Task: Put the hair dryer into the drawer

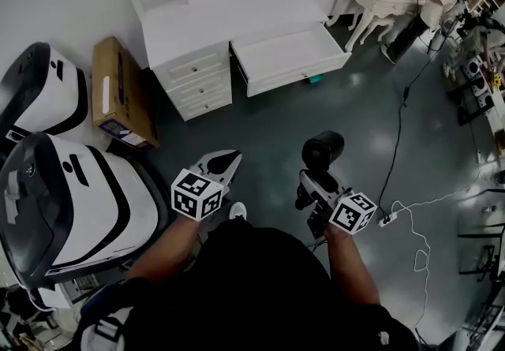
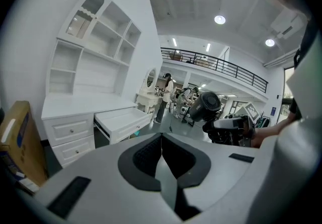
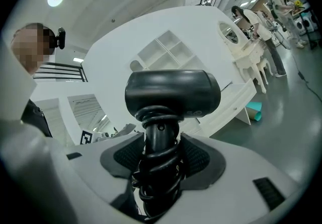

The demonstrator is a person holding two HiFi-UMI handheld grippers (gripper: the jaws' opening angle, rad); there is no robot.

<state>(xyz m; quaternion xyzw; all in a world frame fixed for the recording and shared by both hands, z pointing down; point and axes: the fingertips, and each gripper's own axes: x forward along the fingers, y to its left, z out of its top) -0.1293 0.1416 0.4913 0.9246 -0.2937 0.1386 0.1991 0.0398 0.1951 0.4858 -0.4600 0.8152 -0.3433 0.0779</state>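
Head view steeply down from overhead, both gripper views low, near level, all sharing the open drawer (image 1: 288,57)

The person wears a black top (image 1: 268,286). The left gripper (image 1: 223,160) and right gripper (image 1: 314,182) each carry a black-and-white cube (image 1: 196,194).

Both forearms reach forward from the body, side by side, a gap between them. The left gripper (image 1: 222,164) points ahead and slightly down, its fingers (image 2: 141,160) pressed together with nothing between. The right gripper (image 1: 314,185) sits nearly level, its fingers (image 3: 198,160) clamped on the handle of the hair dryer (image 3: 172,92).
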